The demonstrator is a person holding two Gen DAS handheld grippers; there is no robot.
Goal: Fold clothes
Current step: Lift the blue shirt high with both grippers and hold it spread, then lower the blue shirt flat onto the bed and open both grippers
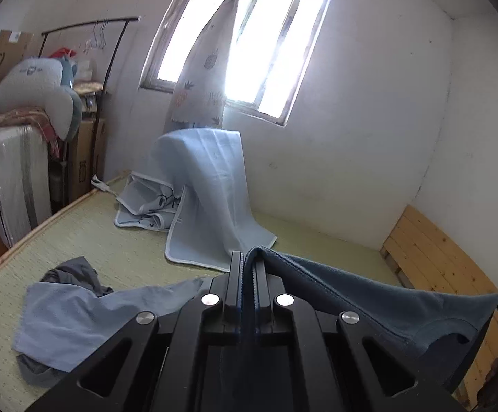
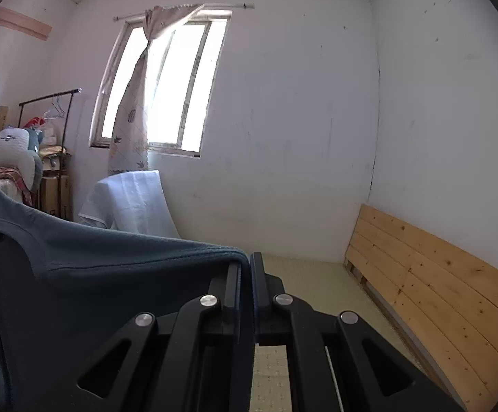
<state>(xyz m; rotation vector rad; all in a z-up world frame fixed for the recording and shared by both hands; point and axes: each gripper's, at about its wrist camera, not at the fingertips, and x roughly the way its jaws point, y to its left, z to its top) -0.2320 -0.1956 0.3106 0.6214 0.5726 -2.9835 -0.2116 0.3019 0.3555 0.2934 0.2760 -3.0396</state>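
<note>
- Your left claw [image 1: 249, 257] is pressed together, pinching the hemmed edge of the dark blue garment [image 1: 369, 295].
- Your right claw [image 2: 245, 261] pinches the same soft knit garment [image 2: 111, 274], stretched between both above the woven mat [image 1: 111, 250].
- A pale blue shirt [image 1: 77, 316] lies crumpled on the mat.

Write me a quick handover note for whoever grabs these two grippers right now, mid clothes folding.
Left gripper: shut on one end of the dark blue garment.
Right gripper: shut on the other end of it, so the cloth hangs stretched between the two, above the green mat.
Waiting on the mat: a light blue garment lying crumpled over a grey garment.
Done: no folded piece shows.
Left: lay the dark blue one down, fold it, then do the other two.
</note>
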